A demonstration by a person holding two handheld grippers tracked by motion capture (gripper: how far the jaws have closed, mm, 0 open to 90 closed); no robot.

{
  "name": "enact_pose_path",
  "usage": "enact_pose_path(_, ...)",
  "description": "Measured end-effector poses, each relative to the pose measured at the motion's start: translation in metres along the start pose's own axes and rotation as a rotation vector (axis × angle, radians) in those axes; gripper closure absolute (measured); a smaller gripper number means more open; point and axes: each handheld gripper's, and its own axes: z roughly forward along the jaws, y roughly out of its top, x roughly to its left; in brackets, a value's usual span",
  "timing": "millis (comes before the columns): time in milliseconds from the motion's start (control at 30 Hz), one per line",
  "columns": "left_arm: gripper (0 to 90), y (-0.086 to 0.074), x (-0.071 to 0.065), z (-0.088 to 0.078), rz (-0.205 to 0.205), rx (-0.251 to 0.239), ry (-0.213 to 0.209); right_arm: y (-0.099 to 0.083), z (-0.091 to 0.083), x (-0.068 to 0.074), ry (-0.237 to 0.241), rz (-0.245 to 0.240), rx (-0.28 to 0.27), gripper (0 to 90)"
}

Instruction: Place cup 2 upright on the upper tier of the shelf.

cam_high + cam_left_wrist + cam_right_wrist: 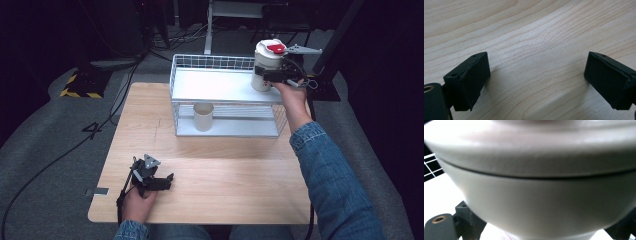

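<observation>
On the light wooden tabletop point(210, 165) stands a white wire rack point(222, 97) with two levels, set toward the far edge. The right claw point(265, 76), held in the person's right hand point(290, 92) with a denim sleeve point(330, 180) reaching in from the lower right of the high view, is at the right end of the rack's upper shelf. There it grips a white container point(265, 62) with a white lid and a red patch on top; the container stands upright on the shelf, close to the rack's right rear corner, and the claw clasps its body from the person's side, just below the lid. In the right gripper view the container point(536, 195) looms very close, its lid seam running across the frame, and the dark jaws appear at the lower left and lower right edges, pressed in against its sides, so the claw is closed onto the container. On the rack's lower level, left of centre, a plain cream cup point(203, 116) stands upright, well apart from the container. The left claw point(167, 181) lies low over the near left part of the tabletop, held in the person's left hand point(139, 200), with its cable trailing off the near edge. In the left gripper view its two black jaws stand wide apart over bare wood grain point(536, 50), with nothing between them.
</observation>
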Motion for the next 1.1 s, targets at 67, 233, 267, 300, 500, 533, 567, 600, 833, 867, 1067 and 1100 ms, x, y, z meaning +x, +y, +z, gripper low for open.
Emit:
enact_pose_path(67, 7.2, 0.0, 0.0, 0.0, 0.001, 0.0, 0.0, 0.0, 0.0, -0.001, 0.008, 0.003, 0.001, 10.8)
enact_pose_path(233, 7.2, 0.0, 0.0, 0.0, -0.003, 0.001, -0.002, -0.001, 0.002, 0.0, 0.006, 0.004, -0.003, 8.5)
enact_pose_path(267, 7.2, 0.0, 0.0, 0.0, -0.002, 0.0, -0.002, -0.001, 0.002, 0.0, 0.006, 0.004, -0.002, 7.6)
enact_pose_path(300, 7.1, 0.0, 0.0, 0.0, -0.003, 0.0, -0.002, -0.001, 0.002, 0.0, 0.007, 0.006, -0.004, 6.6)
enact_pose_path(500, 7.2, 0.0, -0.001, 0.001, -0.012, -0.002, -0.004, -0.001, -0.005, 0.002, 0.0, -0.025, -0.017, 3.0)
enact_pose_path(533, 7.1, 0.0, 0.0, 0.0, -0.003, 0.001, -0.003, -0.001, -0.007, 0.003, -0.006, -0.027, -0.019, 2.8)
enact_pose_path(567, 7.2, 0.0, 0.0, 0.0, -0.003, 0.001, -0.003, -0.001, -0.009, 0.003, -0.008, -0.028, -0.022, 2.4)
enact_pose_path(600, 7.2, 0.0, 0.0, 0.0, -0.006, 0.0, -0.003, -0.001, -0.012, 0.003, -0.011, -0.028, -0.025, 2.0)
enact_pose_path(833, 7.2, 0.0, 0.0, 0.0, -0.005, -0.001, -0.001, -0.001, -0.03, 0.003, 0.026, -0.022, -0.026, 0.8)
enact_pose_path(867, 7.1, 0.0, 0.0, 0.0, -0.005, -0.001, -0.001, 0.0, -0.034, 0.003, 0.029, -0.03, -0.029, 0.8)
enact_pose_path(1067, 7.2, 0.0, -0.001, 0.0, -0.008, 0.001, -0.003, 0.002, -0.055, 0.011, 0.057, -0.056, -0.053, 1.1)
enact_pose_path(1100, 7.2, 0.0, -0.001, 0.0, -0.008, 0.001, -0.003, 0.001, -0.059, 0.012, 0.062, -0.058, -0.055, 1.1)
